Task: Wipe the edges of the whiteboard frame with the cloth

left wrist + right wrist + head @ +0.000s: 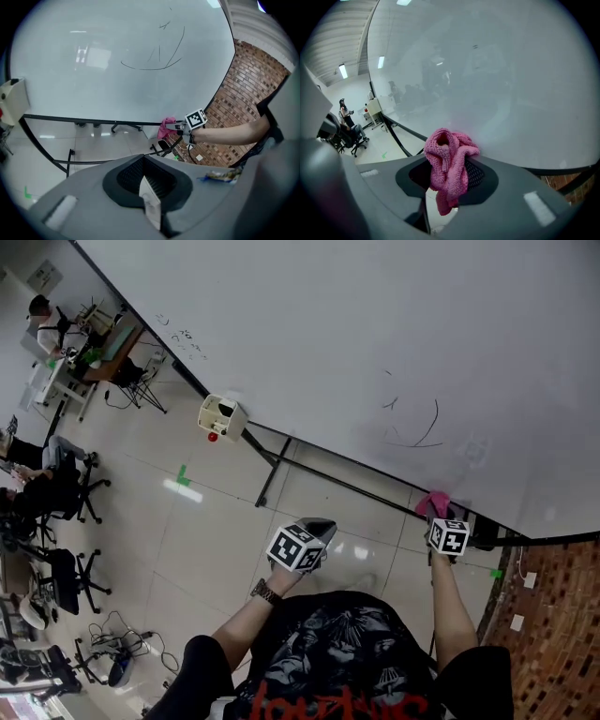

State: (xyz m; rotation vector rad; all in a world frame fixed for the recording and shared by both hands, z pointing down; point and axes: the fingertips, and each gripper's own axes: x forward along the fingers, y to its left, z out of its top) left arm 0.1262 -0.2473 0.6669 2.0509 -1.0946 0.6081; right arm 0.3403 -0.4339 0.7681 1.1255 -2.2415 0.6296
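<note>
The big whiteboard [375, 334] slants across the head view, its black frame [93, 119] running along the lower edge. A crumpled pink cloth [433, 503] is pressed against that lower edge near the board's right corner. My right gripper [448, 535] is shut on the cloth. In the right gripper view the cloth [449, 157] bulges out between the jaws of the right gripper [450, 173], with the board just behind it. My left gripper [300, 547] hangs lower and left, away from the board. In its own view the left gripper [149, 187] is shut on nothing.
A white box [223, 416] is fixed at the frame's lower left, above the stand's black legs [272, 474]. Pen strokes [417, 423] mark the board. A brick wall [553, 634] stands to the right. Office chairs [66, 493] and seated people [47, 320] fill the left.
</note>
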